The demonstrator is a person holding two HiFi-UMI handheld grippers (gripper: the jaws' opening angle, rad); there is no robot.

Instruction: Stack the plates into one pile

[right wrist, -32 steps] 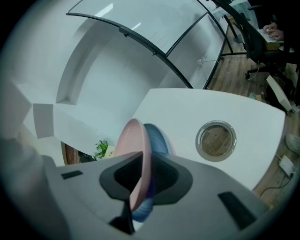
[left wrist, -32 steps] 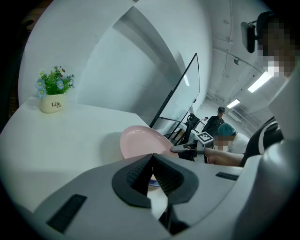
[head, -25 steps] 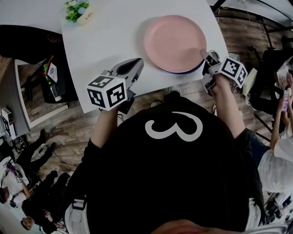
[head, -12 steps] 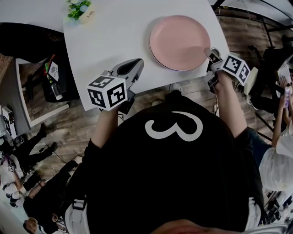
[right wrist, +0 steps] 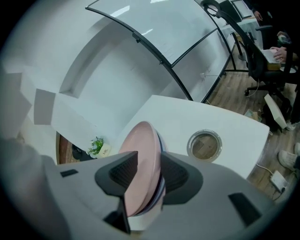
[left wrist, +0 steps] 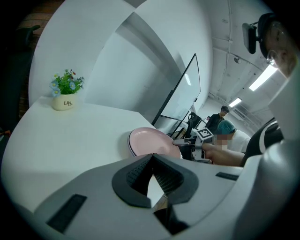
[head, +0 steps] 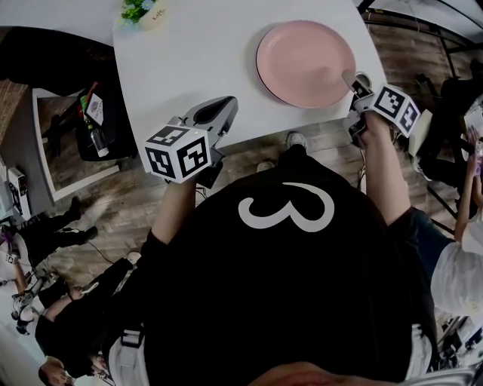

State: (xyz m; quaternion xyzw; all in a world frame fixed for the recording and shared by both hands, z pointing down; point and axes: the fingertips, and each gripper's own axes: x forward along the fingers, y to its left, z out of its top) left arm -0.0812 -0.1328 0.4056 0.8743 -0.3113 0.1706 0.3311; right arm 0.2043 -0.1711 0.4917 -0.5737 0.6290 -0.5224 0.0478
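A pink plate lies on top of a pile at the right of the white table. My right gripper is at the pile's near right rim. In the right gripper view the pink plate and a blue rim under it stand between the jaws of the right gripper; the jaws have just been opening and no longer clamp the rim. My left gripper hovers over the table's near edge, left of the pile, shut and empty. From there the pink plate shows ahead.
A small flower pot stands at the table's far left corner. A round cable hole sits in the table right of the pile. A low shelf with clutter is left of the table. Seated people and chairs are to the right.
The pink plate has settled flat on the pile; the blue rim seen under it a second ago no longer shows from above. The right gripper's jaws have widened around the rim.
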